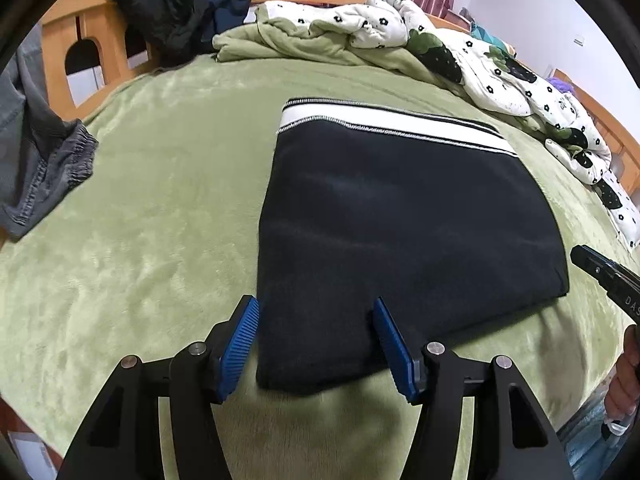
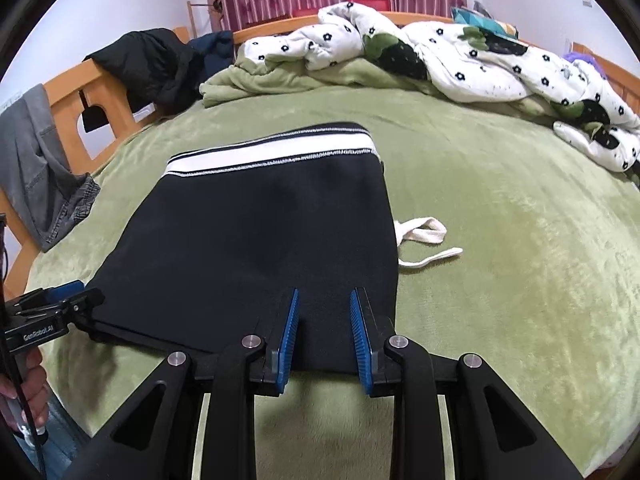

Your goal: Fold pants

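Note:
The black pants (image 1: 404, 232) lie folded into a flat rectangle on the green bed, with the white striped waistband (image 1: 392, 122) at the far end. In the right wrist view the pants (image 2: 256, 240) show the same way, and a white drawstring (image 2: 424, 240) trails out on their right side. My left gripper (image 1: 314, 344) is open over the near left corner of the pants, holding nothing. My right gripper (image 2: 324, 336) is open over the near right edge, holding nothing. The right gripper shows at the right edge of the left wrist view (image 1: 600, 272); the left gripper shows at the left of the right wrist view (image 2: 60, 308).
A green blanket (image 1: 140, 220) covers the bed. A white flowered quilt (image 1: 480, 60) is heaped along the far and right side. Grey pants (image 1: 36, 152) and dark clothes (image 1: 160, 12) hang on the wooden bed frame (image 1: 92, 28) at the left.

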`<state>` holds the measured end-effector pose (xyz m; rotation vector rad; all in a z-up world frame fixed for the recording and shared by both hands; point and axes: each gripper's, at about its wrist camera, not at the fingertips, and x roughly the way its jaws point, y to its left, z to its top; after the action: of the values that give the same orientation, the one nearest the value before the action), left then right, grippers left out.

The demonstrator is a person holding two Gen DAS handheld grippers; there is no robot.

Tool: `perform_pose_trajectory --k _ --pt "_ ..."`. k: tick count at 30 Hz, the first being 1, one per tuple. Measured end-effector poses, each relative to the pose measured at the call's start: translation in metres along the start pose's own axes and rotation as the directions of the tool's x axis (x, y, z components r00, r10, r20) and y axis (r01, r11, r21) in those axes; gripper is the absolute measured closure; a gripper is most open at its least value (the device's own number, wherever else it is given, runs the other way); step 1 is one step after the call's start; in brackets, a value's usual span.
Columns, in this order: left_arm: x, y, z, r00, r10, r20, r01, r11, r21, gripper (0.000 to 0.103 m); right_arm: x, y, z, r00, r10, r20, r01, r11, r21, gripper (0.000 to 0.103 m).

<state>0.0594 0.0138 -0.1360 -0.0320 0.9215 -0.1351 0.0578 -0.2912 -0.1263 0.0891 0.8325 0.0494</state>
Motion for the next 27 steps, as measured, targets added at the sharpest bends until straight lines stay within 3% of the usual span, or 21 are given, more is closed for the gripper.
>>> perform_pose_trajectory --k 5,6,9,13,19,27 --pt "-0.036 -0.002 -0.002 0.999 0.013 0.03 -0.014 1.0 0.01 0.036 -0.028 0.007 -0.003 1.0 -0.027 -0.003 0.027 1.0 0.01 0.076" --pt "-0.044 -0.003 -0.001 0.999 0.018 0.037 -0.018 1.0 0.015 0.033 -0.038 0.009 -0.003 1.0 -0.03 0.005 0.03 0.999 0.014 0.072" --pt "-0.073 -0.01 -0.002 0.996 0.043 0.079 -0.046 0.998 0.036 0.027 -0.064 0.011 -0.003 0.999 -0.016 0.038 0.015 0.999 0.037 0.037" --pt "-0.11 -0.018 -0.006 0.99 0.067 0.127 -0.073 0.996 0.049 0.019 -0.092 0.019 -0.007 0.995 -0.06 0.076 0.058 0.998 0.024 0.019" --pt "-0.141 -0.023 -0.013 0.988 0.069 0.14 -0.077 0.996 0.049 0.018 -0.123 0.015 -0.013 0.992 -0.082 0.099 0.077 0.996 0.048 0.009" --pt "-0.168 -0.034 -0.027 0.983 0.081 0.167 -0.094 0.993 0.07 0.018 -0.152 0.015 -0.025 0.988 -0.102 0.116 0.098 0.994 0.041 0.008"
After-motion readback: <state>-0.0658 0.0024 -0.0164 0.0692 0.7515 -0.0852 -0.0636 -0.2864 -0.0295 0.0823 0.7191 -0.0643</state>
